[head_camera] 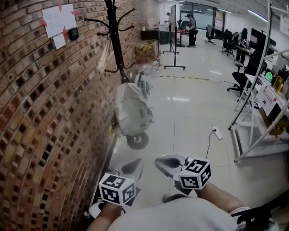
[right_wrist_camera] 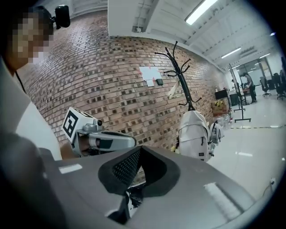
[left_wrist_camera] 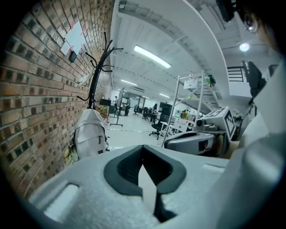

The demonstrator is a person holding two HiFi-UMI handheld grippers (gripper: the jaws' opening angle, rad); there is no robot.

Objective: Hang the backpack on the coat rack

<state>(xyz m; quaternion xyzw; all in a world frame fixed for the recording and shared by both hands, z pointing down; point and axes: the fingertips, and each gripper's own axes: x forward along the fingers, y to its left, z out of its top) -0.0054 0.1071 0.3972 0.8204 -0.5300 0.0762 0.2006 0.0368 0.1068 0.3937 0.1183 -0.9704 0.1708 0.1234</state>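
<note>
Left tongs (head_camera: 137, 164) and right tongs (head_camera: 159, 161), closed, are well short of the backpack (head_camera: 131, 110).

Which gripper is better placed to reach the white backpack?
Left, probably. The white backpack stands against the brick wall, almost straight ahead of the left gripper; the right gripper sits farther from the wall. Both are shut and empty.

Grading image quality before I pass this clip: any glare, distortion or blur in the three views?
Head view: wide-angle bowing of the brick wall, light glare on the floor, otherwise sharp. Left gripper view: fisheye, dark corners, soft foreground, backpack clear. Right gripper view: dark corners, ceiling light blown out.
</note>
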